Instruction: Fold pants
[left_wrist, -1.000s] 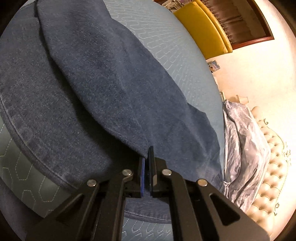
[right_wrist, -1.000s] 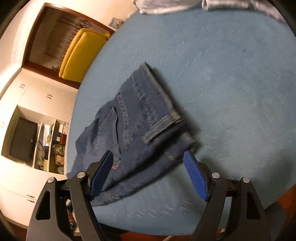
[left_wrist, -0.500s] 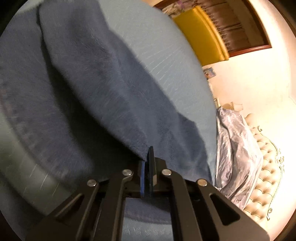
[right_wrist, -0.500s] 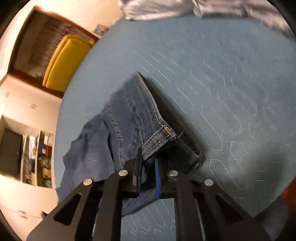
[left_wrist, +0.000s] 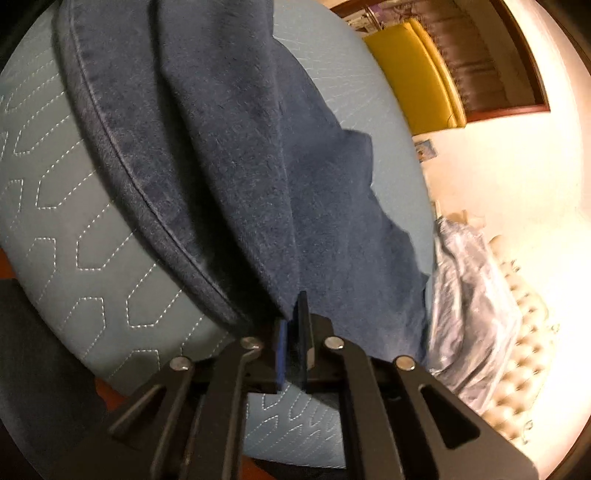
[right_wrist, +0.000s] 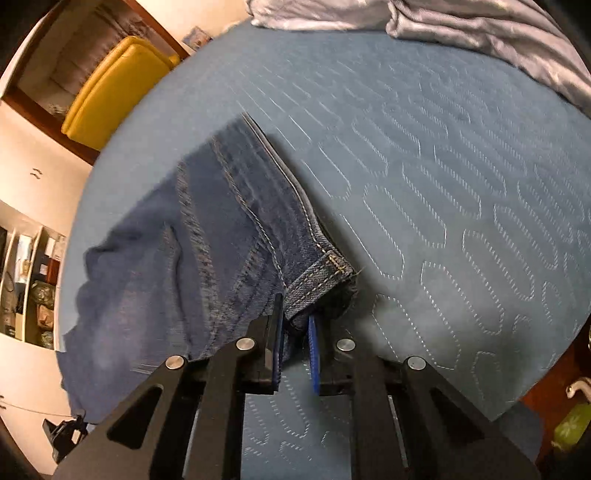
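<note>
Dark blue denim pants (left_wrist: 240, 147) lie on a quilted light-blue bed cover (left_wrist: 74, 221). A fold of the leg cloth runs into my left gripper (left_wrist: 293, 314). Its jaws are opening slightly, with the denim still pinched between the pads. In the right wrist view the pants (right_wrist: 207, 240) show their stitched waistband. The waistband's corner (right_wrist: 325, 273) is lifted off the cover. My right gripper (right_wrist: 295, 317) is shut on the cloth just below that corner.
A crumpled grey satin blanket (left_wrist: 472, 295) lies at the bed's head, next to a tufted headboard (left_wrist: 524, 350). A yellow chair (right_wrist: 110, 85) stands beyond the bed. White shelves (right_wrist: 29, 288) with clutter are at the left. The bed cover (right_wrist: 461, 203) stretches to the right of the pants.
My right gripper came down and closed on the waistband corner, then lifted it a little. My left gripper moved along with the denim fold, and the leg's seam edge now shows close by.
</note>
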